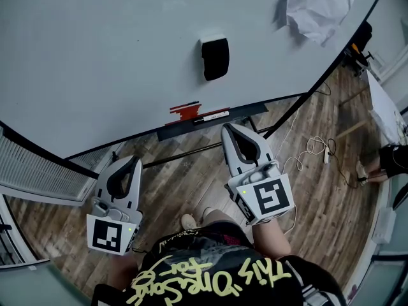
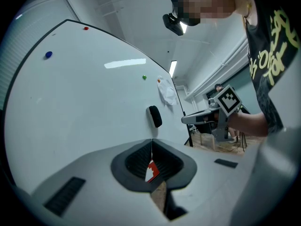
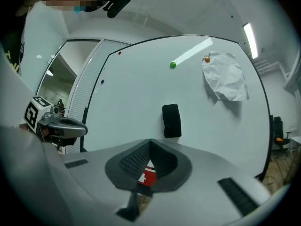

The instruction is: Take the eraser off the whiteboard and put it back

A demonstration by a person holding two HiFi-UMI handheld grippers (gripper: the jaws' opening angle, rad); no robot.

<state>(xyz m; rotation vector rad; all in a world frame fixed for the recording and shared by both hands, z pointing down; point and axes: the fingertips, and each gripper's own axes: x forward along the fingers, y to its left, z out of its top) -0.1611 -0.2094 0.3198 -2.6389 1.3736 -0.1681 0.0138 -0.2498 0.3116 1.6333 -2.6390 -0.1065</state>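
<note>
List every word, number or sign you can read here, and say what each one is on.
"This One's For": yellow script on the person's black shirt, seen upside down; the rest is hidden.
Black-and-white square marker, no letters: on the cube of the left tool, and another on the right tool.
White print on the red box on the tray: too small to read.

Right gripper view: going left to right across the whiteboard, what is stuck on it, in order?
blue magnet → red magnet → black eraser → crumpled paper. The green magnet sits straight above the eraser, so it is left out.
</note>
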